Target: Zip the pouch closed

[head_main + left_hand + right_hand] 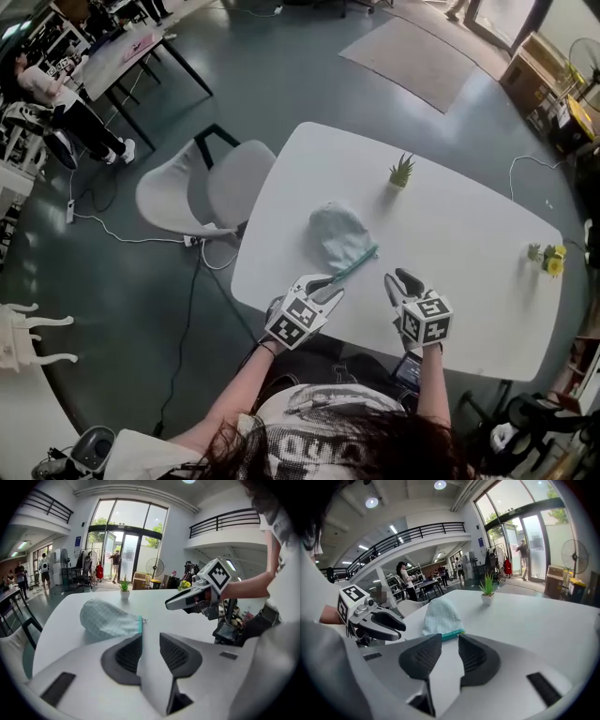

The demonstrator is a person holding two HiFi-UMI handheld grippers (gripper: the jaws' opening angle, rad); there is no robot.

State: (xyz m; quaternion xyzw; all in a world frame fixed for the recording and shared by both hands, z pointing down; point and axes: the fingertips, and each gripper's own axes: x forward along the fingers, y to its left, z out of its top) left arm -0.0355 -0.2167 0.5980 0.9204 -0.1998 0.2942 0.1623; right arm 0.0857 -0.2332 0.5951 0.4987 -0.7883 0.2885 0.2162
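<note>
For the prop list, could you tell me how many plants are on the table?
2: a spiky green plant beyond the pouch; a yellow-flowered plant at the right end of the table.

Potted plant (401, 171) on white table (469, 234) (grey chair (202, 187) beside).

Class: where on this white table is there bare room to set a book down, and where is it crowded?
Biggest bare patch: the right half of the table, bordered by the potted plant, the small yellow item at the right edge and the right gripper. Crowded: near-left, where the pouch lies ahead of the left gripper.
</note>
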